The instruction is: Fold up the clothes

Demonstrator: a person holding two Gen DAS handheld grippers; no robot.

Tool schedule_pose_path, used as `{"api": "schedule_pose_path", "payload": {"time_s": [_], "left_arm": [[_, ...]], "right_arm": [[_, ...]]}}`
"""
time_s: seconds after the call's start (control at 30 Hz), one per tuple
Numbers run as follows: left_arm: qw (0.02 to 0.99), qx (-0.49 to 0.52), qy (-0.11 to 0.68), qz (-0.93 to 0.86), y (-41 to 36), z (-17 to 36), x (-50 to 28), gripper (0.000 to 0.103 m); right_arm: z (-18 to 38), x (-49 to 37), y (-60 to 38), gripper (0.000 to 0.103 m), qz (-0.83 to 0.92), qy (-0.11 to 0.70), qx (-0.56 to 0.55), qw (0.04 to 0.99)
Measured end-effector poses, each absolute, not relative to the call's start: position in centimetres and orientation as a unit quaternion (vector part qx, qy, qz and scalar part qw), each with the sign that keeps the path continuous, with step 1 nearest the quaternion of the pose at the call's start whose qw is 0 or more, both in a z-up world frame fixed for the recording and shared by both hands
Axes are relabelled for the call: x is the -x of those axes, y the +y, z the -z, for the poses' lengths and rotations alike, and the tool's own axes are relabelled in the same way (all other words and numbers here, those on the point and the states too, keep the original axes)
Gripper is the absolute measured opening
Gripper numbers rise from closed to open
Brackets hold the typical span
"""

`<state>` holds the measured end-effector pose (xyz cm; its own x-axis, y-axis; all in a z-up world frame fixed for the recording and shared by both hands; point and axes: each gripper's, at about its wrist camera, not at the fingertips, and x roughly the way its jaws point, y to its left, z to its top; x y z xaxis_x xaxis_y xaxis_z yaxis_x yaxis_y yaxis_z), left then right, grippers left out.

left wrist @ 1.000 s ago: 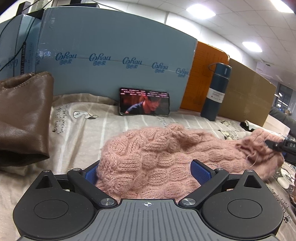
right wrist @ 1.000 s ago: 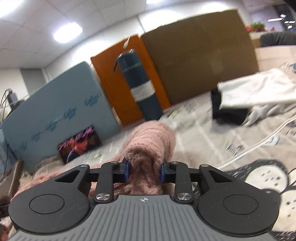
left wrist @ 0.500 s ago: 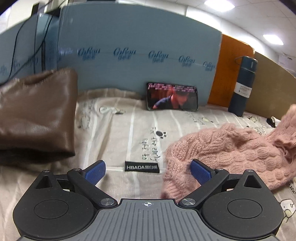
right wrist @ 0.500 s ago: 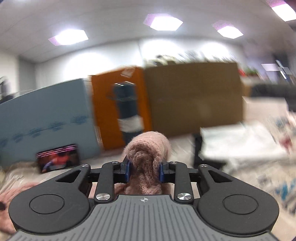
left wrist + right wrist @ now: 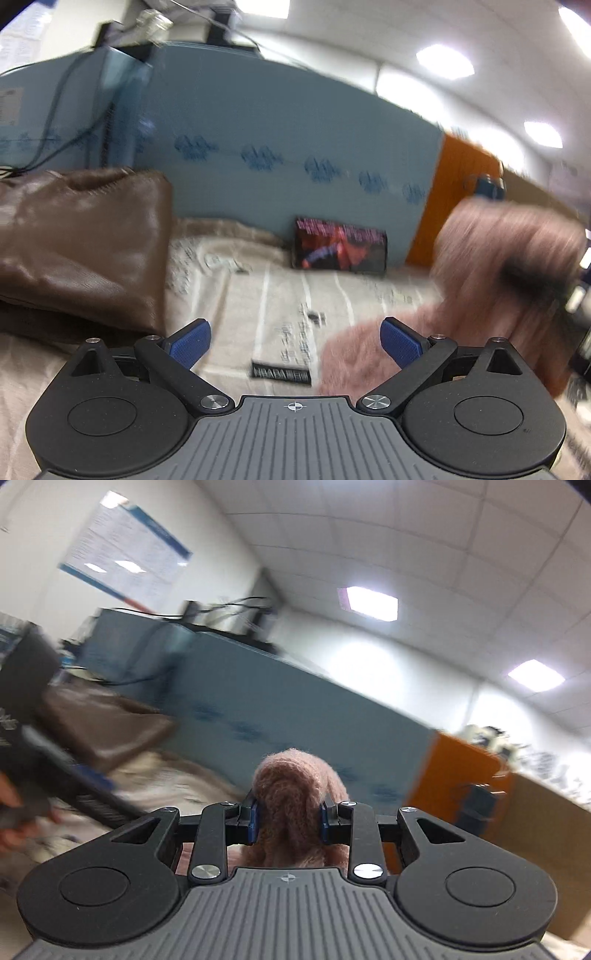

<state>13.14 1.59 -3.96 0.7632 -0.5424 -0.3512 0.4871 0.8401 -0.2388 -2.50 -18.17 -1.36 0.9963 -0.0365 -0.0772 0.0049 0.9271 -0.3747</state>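
— How many garments?
— Two: one pink sweater (image 5: 509,266), one brown leather jacket (image 5: 81,243).
— Anything else?
— One phone (image 5: 340,249), and what looks like one flask (image 5: 489,186), blurred.

Left gripper (image 5: 295,341) fingers spread wide and empty; right gripper (image 5: 288,821) fingers clamp pink sweater (image 5: 295,794).

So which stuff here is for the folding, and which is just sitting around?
For the folding:
pink sweater, pinched in the right gripper
left gripper, open, holding nothing
printed sheet under it all

Just lying about:
brown leather bag
phone leaning on the blue board
dark bottle
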Motion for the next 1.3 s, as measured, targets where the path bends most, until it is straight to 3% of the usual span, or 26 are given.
{"api": "schedule_pose_path", "payload": {"time_s": [0.2, 0.33, 0.4, 0.43, 0.6, 0.7, 0.93, 1.2, 1.27, 1.3], "left_arm": [[0.924, 0.160, 0.192, 0.290, 4.1, 3.4, -13.5, 0.100], [0.891, 0.215, 0.211, 0.338, 5.1, 3.6, -14.4, 0.100], [0.874, 0.242, 0.222, 0.358, 5.6, 3.7, -14.8, 0.100], [0.866, 0.254, 0.227, 0.366, 5.8, 3.8, -14.9, 0.100], [0.818, 0.317, 0.248, 0.410, 6.5, 4.5, -15.7, 0.100], [0.777, 0.353, 0.273, 0.444, 6.3, 4.7, -16.5, 0.100], [0.721, 0.346, 0.398, 0.450, 2.6, 2.8, -16.8, 0.099], [0.735, 0.243, 0.487, 0.404, -3.0, 2.8, -18.0, 0.098], [0.741, 0.230, 0.486, 0.402, -3.7, 3.2, -17.8, 0.091], [0.749, 0.218, 0.480, 0.402, -4.1, 3.1, -17.5, 0.078]], "right_arm": [[2.8, -0.4, -17.3, 0.027, -0.051, 0.120, 0.122, 0.984], [4.1, -0.9, -16.6, 0.032, -0.045, 0.121, 0.119, 0.985], [4.0, -0.7, -16.8, 0.061, -0.065, 0.124, 0.094, 0.986], [3.8, -0.7, -17.1, 0.067, -0.072, 0.128, 0.078, 0.986], [1.9, 0.0, -19.9, 0.086, -0.130, 0.138, -0.031, 0.981], [0.8, 0.8, -23.6, 0.092, -0.148, 0.138, -0.127, 0.971], [2.5, 1.0, -30.5, 0.094, -0.175, 0.144, -0.322, 0.919], [5.8, -0.3, -31.5, 0.094, -0.242, 0.172, -0.409, 0.863], [5.9, -0.4, -31.6, 0.094, -0.246, 0.176, -0.418, 0.857], [5.9, -0.4, -31.5, 0.094, -0.247, 0.175, -0.418, 0.857]]}}
